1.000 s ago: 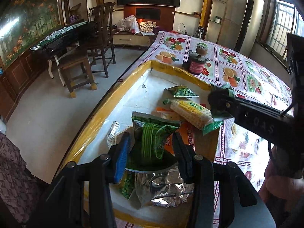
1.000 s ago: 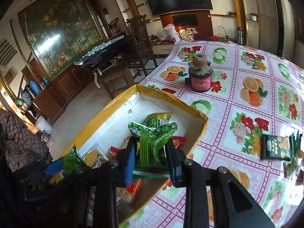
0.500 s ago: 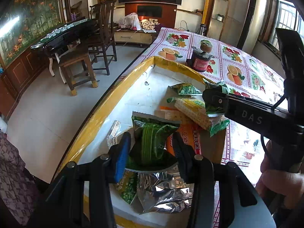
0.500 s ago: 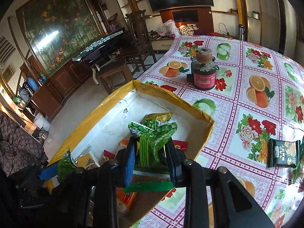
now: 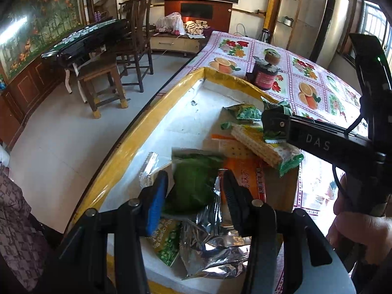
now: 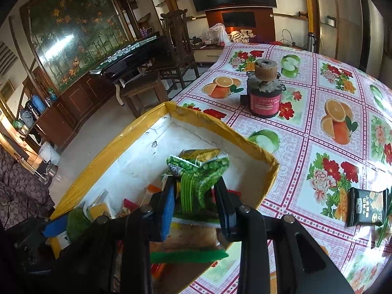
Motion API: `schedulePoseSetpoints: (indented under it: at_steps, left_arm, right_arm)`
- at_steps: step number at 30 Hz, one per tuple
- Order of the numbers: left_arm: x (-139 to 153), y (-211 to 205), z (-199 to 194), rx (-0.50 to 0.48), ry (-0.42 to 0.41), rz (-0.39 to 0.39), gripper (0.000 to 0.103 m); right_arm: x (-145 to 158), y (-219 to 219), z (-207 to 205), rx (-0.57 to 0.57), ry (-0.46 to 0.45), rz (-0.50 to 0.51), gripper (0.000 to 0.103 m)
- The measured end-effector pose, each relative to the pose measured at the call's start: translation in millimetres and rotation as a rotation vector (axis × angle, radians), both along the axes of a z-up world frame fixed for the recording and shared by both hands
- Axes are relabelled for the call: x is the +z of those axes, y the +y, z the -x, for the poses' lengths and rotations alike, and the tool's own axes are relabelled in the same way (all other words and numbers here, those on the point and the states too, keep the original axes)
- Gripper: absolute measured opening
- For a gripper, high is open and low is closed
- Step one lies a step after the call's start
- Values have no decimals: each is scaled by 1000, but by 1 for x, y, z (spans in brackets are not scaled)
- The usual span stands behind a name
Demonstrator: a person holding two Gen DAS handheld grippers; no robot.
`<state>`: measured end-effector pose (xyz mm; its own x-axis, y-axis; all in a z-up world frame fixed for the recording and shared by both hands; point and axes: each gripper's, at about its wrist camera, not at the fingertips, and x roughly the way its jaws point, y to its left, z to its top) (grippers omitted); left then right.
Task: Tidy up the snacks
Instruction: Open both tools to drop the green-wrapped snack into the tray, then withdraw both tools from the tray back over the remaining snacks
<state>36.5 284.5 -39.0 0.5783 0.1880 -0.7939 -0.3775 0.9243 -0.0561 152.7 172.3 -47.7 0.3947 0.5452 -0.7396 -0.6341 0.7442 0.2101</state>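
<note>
Both grippers over the yellow-rimmed box (image 6: 210, 120), jaws opening around green packets; the right gripper's (image 6: 196, 205) packet (image 6: 199, 181) could snag the rim at three o'clock.

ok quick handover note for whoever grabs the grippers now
Left gripper: jaws opening, letting go of a blurred green packet over the snack pile in the yellow-rimmed box.
Right gripper: shut on a striped green packet, held above the box.
Done: several snacks lie in the box, including a wafer pack and a silver bag.
Left: drop the striped packet into the box, then fetch the dark packet lying on the tablecloth beside the box.
</note>
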Motion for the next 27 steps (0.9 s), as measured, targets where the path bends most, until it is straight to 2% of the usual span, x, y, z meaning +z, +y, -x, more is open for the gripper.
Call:
schedulePoseSetpoints:
  at_steps: [2,4,5,12,18,27]
  left_arm:
    - [0,0,0,7,3,-8,68]
    - [2,1,2,13,-2,-9,79]
    - [3,0,3,13,-6,-9,81]
    - [19,-8,10,6,-32,-13,84]
    - [28,-32,10,-41,-57,-4,86]
    - [36,-88,-1,-170,-70,16,86]
  right_arm:
    - [0,-1,-3,-4,6,-6,34]
    - [-1,0,-5,11,30,-15,43]
    - [-1,0,-5,12,35,-14,44]
    - [17,-32,4,-16,29,-73,47]
    - [23,-92,8,-116,14,-86,48]
    - [19,-193,18,-278,24,-83,48]
